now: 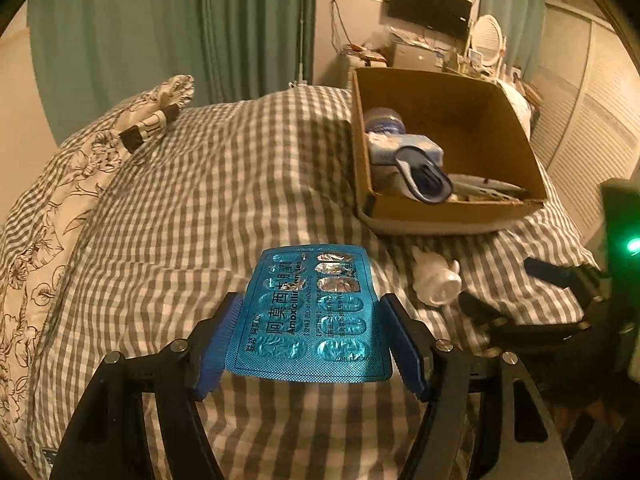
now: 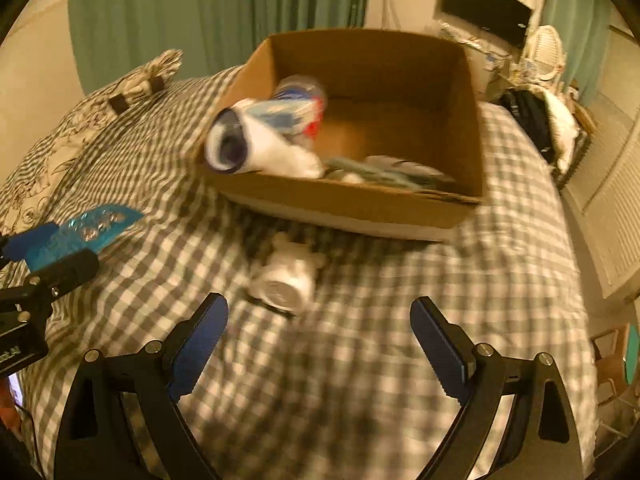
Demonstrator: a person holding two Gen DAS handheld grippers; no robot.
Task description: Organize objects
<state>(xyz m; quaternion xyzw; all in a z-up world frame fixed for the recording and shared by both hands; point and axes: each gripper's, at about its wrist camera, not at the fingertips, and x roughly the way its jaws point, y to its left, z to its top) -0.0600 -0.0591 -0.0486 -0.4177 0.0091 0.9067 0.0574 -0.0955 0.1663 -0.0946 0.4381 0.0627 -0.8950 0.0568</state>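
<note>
A: So — the left gripper (image 1: pixel 310 344) has the blue blister pack (image 1: pixel 310 312) pinched by its edges, lifted above the checked bedspread (image 1: pixel 180 200). Mid-carry, I'd say.

B: And the cardboard box (image 1: pixel 516 148) sits ahead to the right, already holding a sock and some packets. It needs a swing over the near wall, then release.

A: The right gripper (image 2: pixel 320 344)?

B: Spread wide, holding nothing — a small white bottle (image 2: pixel 286 280) lies just ahead of it, in front of the box. That view is blurred.

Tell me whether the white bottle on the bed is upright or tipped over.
Tipped over. The white bottle lies on its side on the checkered bedspread, its round end facing the right gripper.
</note>
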